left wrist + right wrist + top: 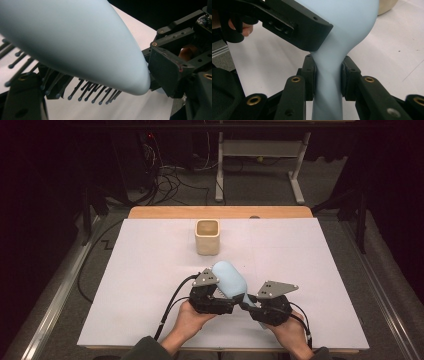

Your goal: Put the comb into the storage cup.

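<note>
While the right gripper (pixel 328 75) pinches the brush (pixel 231 279) by its neck, the left gripper (pixel 220 295) stands spread around its head, apparently for a handover near the cup (pixel 207 236).

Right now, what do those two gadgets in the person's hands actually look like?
Both are black hand-held tools. The left gripper and the right gripper each carry a grey three-cornered plate on top, dotted with small holes. A black cable trails back from each. Brass-coloured rivets mark the jaw links. Dark sleeves cover the forearms.
</note>
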